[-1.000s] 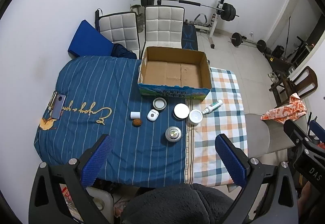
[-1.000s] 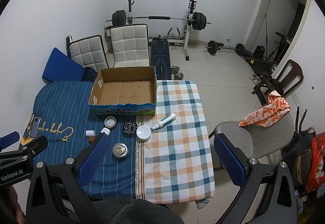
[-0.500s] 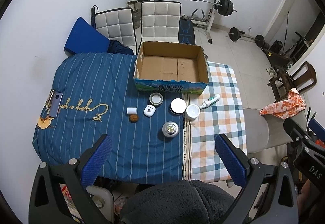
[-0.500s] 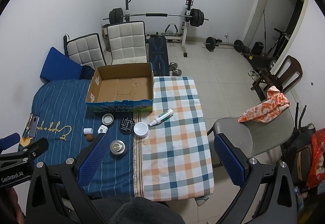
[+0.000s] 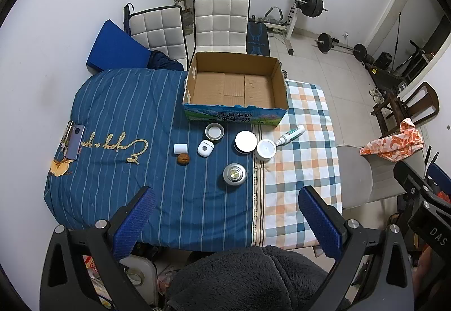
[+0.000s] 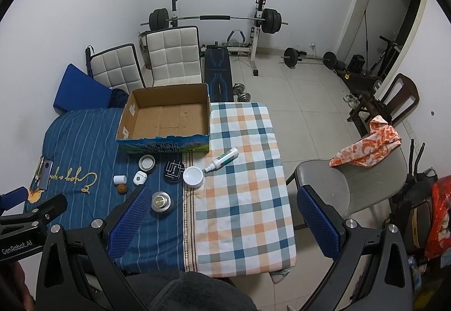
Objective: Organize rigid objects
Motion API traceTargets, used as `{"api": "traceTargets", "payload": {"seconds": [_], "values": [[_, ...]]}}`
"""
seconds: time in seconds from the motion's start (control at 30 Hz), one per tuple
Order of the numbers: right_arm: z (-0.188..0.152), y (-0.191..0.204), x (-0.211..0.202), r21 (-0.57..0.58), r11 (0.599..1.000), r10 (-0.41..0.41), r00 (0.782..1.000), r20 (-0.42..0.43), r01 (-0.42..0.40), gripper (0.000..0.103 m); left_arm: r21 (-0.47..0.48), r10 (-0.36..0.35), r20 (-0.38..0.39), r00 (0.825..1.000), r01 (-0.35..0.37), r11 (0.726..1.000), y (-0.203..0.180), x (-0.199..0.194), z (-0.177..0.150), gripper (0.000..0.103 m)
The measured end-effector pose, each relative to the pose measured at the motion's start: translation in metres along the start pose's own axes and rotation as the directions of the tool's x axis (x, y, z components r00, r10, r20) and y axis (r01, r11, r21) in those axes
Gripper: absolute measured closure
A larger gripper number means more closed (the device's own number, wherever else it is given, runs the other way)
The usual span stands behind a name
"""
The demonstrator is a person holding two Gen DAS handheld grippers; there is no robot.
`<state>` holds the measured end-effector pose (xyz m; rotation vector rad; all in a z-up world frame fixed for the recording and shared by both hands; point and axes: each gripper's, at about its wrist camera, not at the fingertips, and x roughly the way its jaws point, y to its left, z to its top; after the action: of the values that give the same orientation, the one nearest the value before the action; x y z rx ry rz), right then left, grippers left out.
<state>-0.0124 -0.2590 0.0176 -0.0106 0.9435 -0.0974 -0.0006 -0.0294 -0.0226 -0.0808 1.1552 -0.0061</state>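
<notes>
1. Nothing has been picked up yet. The left tongs point(image 5: 225, 215) hang high above the table with the fingers spread wide and nothing between them.
2. The right tongs point(image 6: 222, 220) are the same: wide, empty, well above the checked half of the cloth point(image 6: 242, 198).
3. The box point(image 5: 235, 85) sits ahead of both tongs, and it looks bare inside.
4. The small things lie between the tongs and the box: a metal tin point(image 5: 234, 173) nearest, then a walnut point(image 5: 183, 159), a white cylinder point(image 5: 180, 148), a white case point(image 5: 205, 148), an open lid point(image 5: 214, 131), a round puck point(image 5: 245, 141), a white jar point(image 5: 266, 149) and a tube point(image 5: 290, 135).
5. I'd say this is the opening reach. The tin lies straight ahead of the left tongs, so dropping onto it, closing across its sides and carrying it forward into the box seems the natural next move.
6. The tube, ahead and left of the right tongs, suits that hand.
</notes>
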Motion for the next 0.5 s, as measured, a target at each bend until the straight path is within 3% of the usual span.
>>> {"api": "traceTargets", "payload": {"seconds": [0.5], "values": [[-0.0014,-0.0023,0.0051,0.003,1.0,0.005,1.0,-0.006,-0.005,0.0,-0.012,0.004,-0.007,1.0,-0.004,1.0,0.0034,0.0024,0.0008,0.0]]}}
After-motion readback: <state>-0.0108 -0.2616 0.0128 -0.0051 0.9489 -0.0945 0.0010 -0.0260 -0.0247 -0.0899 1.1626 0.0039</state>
